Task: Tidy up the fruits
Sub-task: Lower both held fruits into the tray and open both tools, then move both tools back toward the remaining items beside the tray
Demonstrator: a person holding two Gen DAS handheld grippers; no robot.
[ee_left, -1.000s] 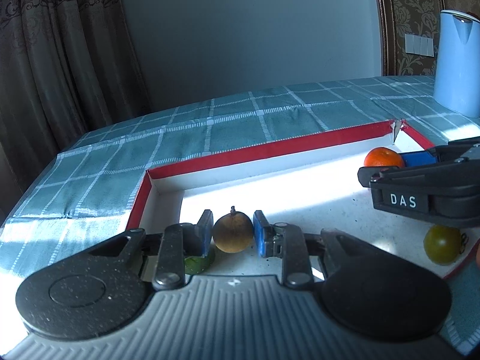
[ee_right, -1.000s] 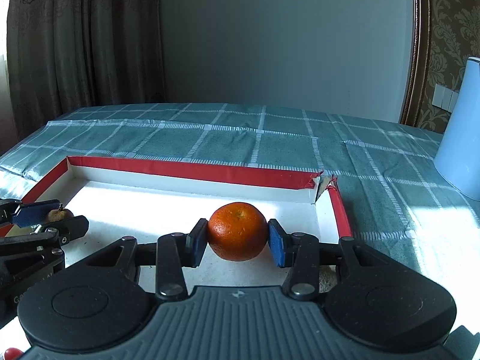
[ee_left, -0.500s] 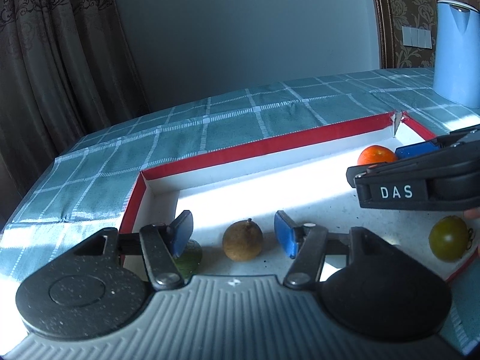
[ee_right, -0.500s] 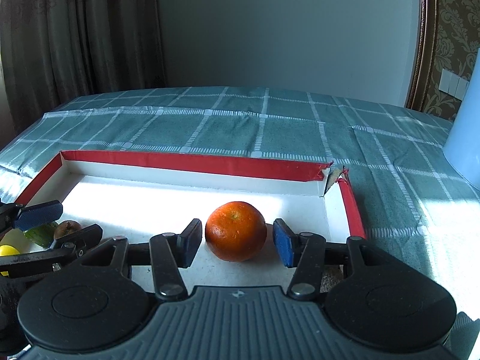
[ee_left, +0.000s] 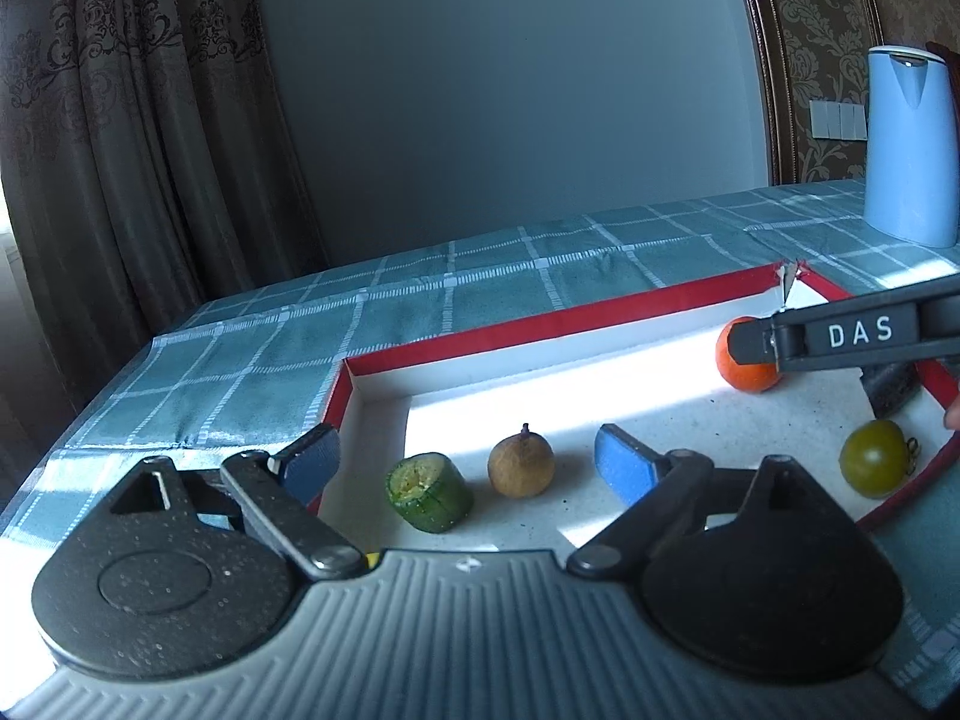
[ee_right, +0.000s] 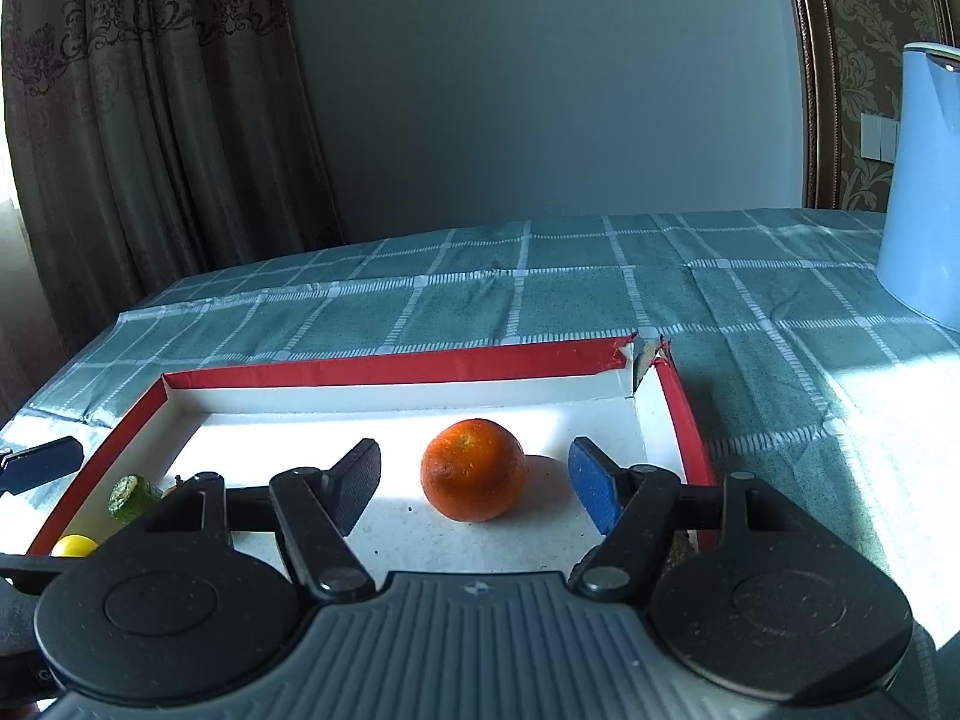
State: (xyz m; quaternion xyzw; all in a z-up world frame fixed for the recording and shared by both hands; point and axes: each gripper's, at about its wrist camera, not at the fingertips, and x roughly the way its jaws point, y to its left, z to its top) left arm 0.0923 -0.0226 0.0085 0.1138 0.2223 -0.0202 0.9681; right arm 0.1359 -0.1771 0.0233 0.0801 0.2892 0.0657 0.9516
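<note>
A shallow white tray with a red rim [ee_left: 540,324] [ee_right: 384,369] lies on the checked tablecloth. In the left wrist view my left gripper [ee_left: 468,462] is open and empty; a brown longan-like fruit [ee_left: 520,468] and a green cucumber chunk [ee_left: 429,492] rest on the tray floor between its fingers. A green tomato [ee_left: 874,466] lies at the right. In the right wrist view my right gripper [ee_right: 474,486] is open and empty, with the orange [ee_right: 473,470] resting on the tray between its fingers. The orange also shows in the left wrist view [ee_left: 747,363], partly behind the right gripper's finger.
A light blue kettle [ee_left: 911,147] [ee_right: 924,192] stands on the table at the far right. A small yellow fruit [ee_right: 73,546] and the cucumber chunk [ee_right: 132,498] lie at the tray's left end. Curtains and a wall stand behind the table.
Both grippers opened and drew back. The left let go of the brown fruit; the right let go of the orange. Both fruits now rest on the tray floor.
</note>
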